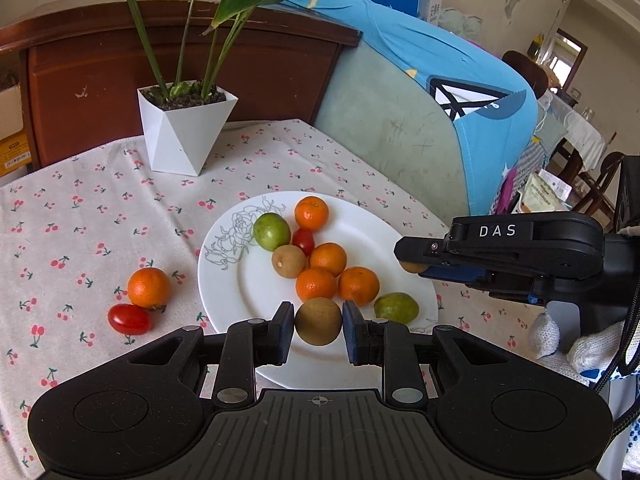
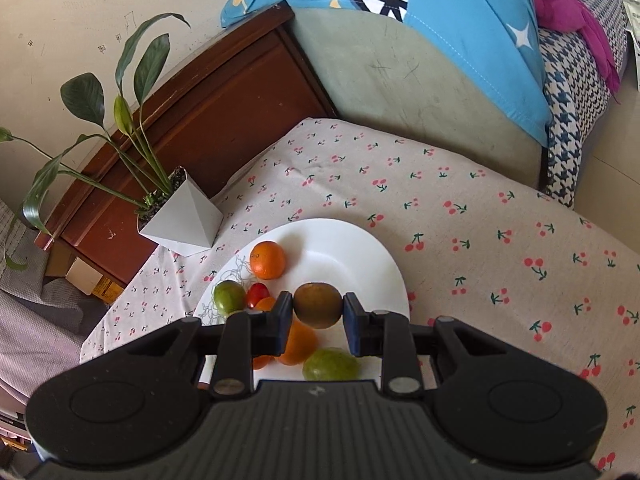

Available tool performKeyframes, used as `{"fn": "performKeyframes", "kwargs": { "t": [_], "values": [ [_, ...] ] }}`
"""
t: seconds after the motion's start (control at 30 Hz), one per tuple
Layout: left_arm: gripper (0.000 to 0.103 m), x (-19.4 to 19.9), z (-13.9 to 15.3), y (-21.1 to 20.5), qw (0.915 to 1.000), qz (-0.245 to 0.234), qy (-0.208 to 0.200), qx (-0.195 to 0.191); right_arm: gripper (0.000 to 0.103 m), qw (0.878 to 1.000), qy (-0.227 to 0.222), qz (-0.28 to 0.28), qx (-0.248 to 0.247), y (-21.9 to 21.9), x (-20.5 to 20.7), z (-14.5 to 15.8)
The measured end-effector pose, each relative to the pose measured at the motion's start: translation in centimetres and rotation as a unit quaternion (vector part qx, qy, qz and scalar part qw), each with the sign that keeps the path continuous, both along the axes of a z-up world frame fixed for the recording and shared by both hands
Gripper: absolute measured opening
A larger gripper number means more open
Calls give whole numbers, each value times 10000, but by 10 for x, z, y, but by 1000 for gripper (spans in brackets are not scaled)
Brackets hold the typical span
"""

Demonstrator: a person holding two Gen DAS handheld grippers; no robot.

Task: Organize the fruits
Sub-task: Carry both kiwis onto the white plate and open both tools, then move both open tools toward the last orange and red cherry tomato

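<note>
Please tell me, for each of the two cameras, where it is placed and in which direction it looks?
Left wrist: sits on the left tool, looks forward and down at the white plate; own fingers grip a brown fruit; the right tool and a gloved hand show.
Right wrist: sits on the right tool, looks down over the plate; fingers grip another brown fruit.
Shared: plate, white plant pot, cherry tablecloth.

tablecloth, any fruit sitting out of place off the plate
Yes. An orange and a cherry tomato lie on the tablecloth left of the white plate, touching each other, while the other loose fruit sits on the plate. Each gripper, left and right, holds a brown fruit over the plate.
</note>
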State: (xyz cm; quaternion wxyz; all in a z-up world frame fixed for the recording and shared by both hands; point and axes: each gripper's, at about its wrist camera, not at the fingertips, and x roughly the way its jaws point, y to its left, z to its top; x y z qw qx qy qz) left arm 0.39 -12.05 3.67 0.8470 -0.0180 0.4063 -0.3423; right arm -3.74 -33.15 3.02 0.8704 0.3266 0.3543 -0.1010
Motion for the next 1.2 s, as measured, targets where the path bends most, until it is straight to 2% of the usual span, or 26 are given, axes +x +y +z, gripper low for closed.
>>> {"fn": "performKeyframes", "kwargs": {
  "t": [0.33,0.4,0.73,1.2],
  "values": [
    [26,-1,0,-3,10000,6,20,-61,31,10000,-44,25,21,3,0,1],
    [32,-1,4,0,9999,56,5,-103,31,9999,-113,34,-10,3,0,4],
    [39,12,19,25,9984,553,-127,-75,31,9987,-327,400,-25,17,4,11],
    [39,33,19,75,9911,1332,-12,75,31,9913,-467,1227,-88,57,13,14]
  ]
}}
